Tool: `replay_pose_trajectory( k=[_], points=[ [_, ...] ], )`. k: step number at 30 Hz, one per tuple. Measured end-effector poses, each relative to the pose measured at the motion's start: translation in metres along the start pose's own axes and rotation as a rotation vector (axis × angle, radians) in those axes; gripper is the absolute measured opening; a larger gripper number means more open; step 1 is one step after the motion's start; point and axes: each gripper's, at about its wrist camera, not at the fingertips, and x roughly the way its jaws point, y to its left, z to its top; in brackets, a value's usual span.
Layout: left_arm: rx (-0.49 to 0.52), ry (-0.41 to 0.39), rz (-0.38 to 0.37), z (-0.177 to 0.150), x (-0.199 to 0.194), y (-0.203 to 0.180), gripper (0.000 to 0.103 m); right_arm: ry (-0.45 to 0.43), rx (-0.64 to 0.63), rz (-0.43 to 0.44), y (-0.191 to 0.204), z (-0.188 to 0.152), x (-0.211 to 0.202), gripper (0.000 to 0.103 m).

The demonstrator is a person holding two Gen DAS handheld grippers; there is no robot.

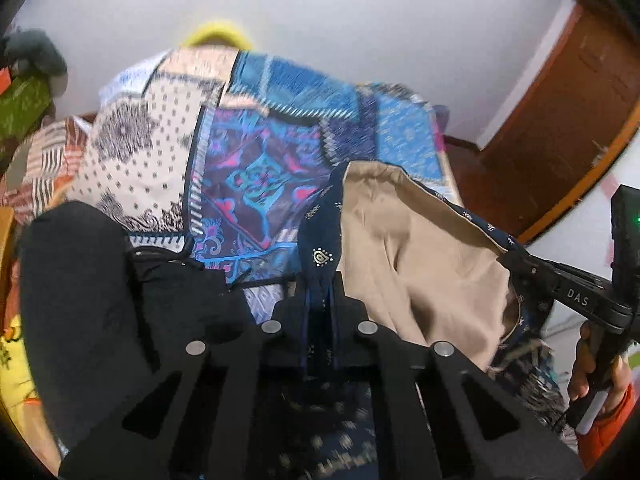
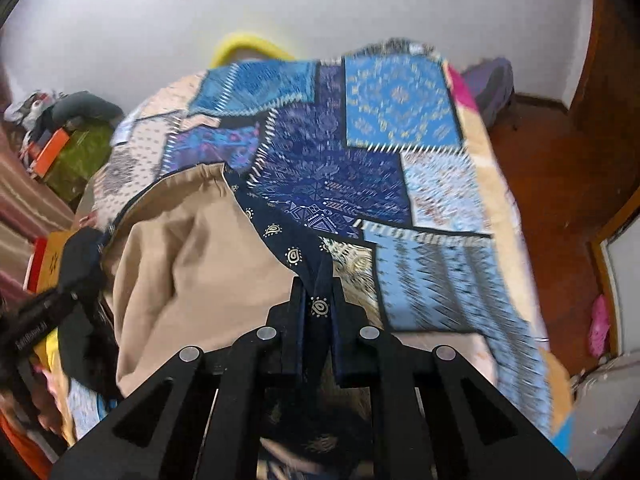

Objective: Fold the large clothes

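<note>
A large garment, navy with small gold motifs and a plain tan lining, hangs lifted over a bed. My left gripper is shut on its navy edge, the cloth pinched between the black fingers. My right gripper is shut on another stretch of the same navy edge; the tan lining sags to its left. In the left wrist view the right gripper shows at the right, clamped on the hem. In the right wrist view the left gripper is at the left edge.
A patchwork bedspread in blue, purple and cream covers the bed below. A black cloth lies at the lower left. A brown wooden door and reddish floor are at the right. Cluttered boxes stand at the left.
</note>
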Motion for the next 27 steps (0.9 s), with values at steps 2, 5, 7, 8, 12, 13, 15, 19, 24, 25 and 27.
replay_pose_trajectory(
  k=[2, 5, 7, 8, 12, 13, 15, 19, 24, 25, 27],
  points=[
    [0.03, -0.02, -0.023, -0.007, -0.023, -0.013, 0.006, -0.036, -0.01, -0.004, -0.003, -0.011, -0.031, 0.009],
    [0.074, -0.04, -0.056, -0.02, -0.051, -0.03, 0.006, -0.084, -0.02, -0.001, -0.007, -0.033, -0.07, 0.008],
    [0.103, -0.048, -0.078, -0.033, -0.069, -0.041, 0.006, -0.104, -0.02, 0.0, -0.012, -0.05, -0.092, 0.008],
    [0.115, -0.051, -0.098, -0.041, -0.08, -0.047, 0.006, -0.11, -0.017, 0.005, -0.015, -0.059, -0.102, 0.008],
    [0.159, -0.059, -0.129, -0.072, -0.105, -0.062, 0.006, -0.132, -0.01, 0.009, -0.021, -0.097, -0.13, 0.008],
    [0.175, -0.058, -0.132, -0.081, -0.11, -0.065, 0.006, -0.134, -0.002, 0.017, -0.024, -0.108, -0.135, 0.008],
    [0.203, -0.05, -0.13, -0.098, -0.115, -0.071, 0.006, -0.138, 0.008, 0.025, -0.027, -0.125, -0.142, 0.008],
    [0.23, -0.008, -0.143, -0.138, -0.114, -0.074, 0.006, -0.121, 0.011, 0.016, -0.031, -0.159, -0.144, 0.008],
    [0.234, 0.04, -0.1, -0.182, -0.105, -0.063, 0.006, -0.081, 0.042, -0.004, -0.038, -0.2, -0.136, 0.008],
    [0.217, 0.068, -0.1, -0.191, -0.099, -0.056, 0.006, -0.074, 0.046, -0.01, -0.039, -0.208, -0.135, 0.008],
    [0.193, 0.101, -0.074, -0.205, -0.092, -0.044, 0.006, -0.053, 0.052, -0.026, -0.043, -0.223, -0.13, 0.008]
  ],
)
